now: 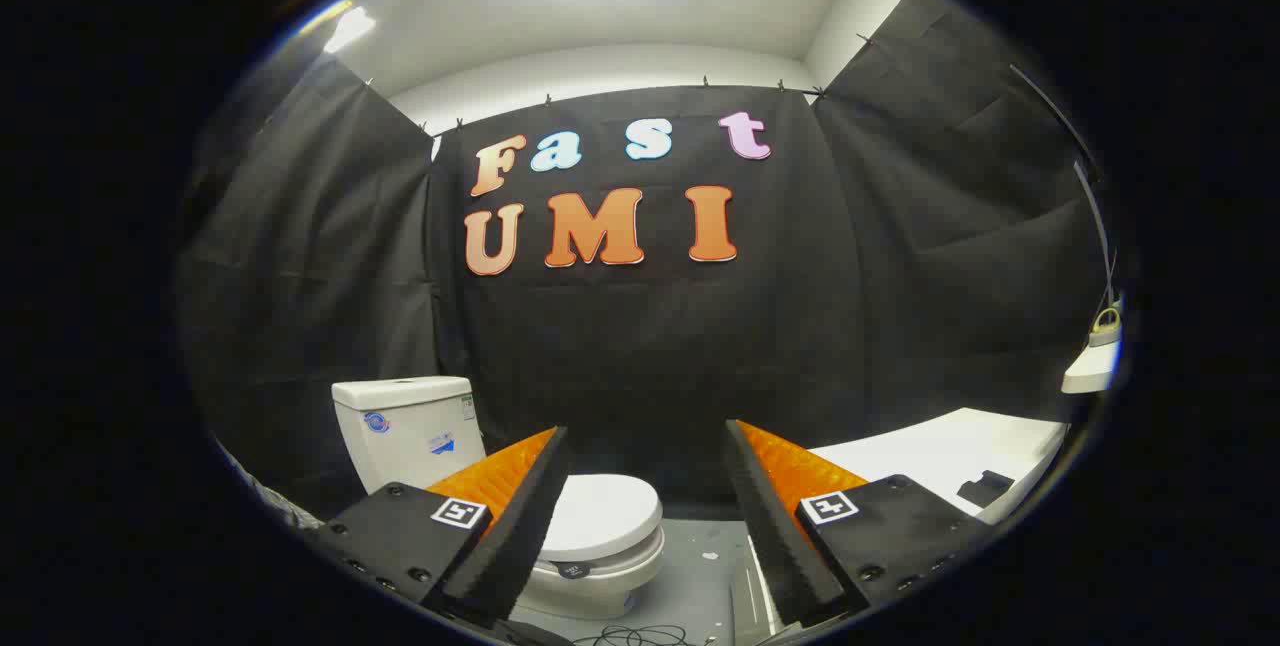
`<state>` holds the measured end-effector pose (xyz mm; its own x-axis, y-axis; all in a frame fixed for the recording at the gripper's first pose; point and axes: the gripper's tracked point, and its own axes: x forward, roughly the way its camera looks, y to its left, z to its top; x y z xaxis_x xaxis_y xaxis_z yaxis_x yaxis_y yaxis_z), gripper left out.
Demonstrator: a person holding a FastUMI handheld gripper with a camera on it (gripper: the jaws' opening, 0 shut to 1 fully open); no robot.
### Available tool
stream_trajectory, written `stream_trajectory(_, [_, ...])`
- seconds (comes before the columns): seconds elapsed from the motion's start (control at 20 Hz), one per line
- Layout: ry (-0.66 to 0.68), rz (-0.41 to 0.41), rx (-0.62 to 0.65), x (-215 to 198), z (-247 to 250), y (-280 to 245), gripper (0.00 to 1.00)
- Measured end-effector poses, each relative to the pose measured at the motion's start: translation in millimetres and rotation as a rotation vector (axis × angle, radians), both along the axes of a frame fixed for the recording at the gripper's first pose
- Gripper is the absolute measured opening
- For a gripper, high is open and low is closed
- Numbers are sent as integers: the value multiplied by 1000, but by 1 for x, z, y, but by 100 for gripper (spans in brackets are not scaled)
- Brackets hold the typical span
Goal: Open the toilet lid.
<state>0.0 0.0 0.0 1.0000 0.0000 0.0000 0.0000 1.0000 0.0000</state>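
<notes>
1. Nearest, the gripper (645,511) is hovering with its fingers spread wide and nothing between them.
2. Beyond the fingers, partly behind the left one, the toilet (590,566) is standing on the floor (700,576), its lid (605,516) lying flat and closed.
3. Behind it, the tank (405,426) is backing onto the cloth wall.
4. Judging by this distance, the gripper is lining up an approach toward the lid's front lip.

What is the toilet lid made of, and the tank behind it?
The toilet lid, shut beyond the open hand-held gripper, looks like smooth white plastic with a soft sheen. The tank looks like glazed white ceramic, though plastic can't be ruled out.
</notes>
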Motion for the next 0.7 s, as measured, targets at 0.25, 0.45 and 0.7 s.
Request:
stream_trajectory(0.25, [15,6,4,1,-4,2,98])
stream_trajectory(0.45, [16,10,0,1,-5,3,98])
stream_trajectory(0.7, [19,14,-3,1,-5,5,98])
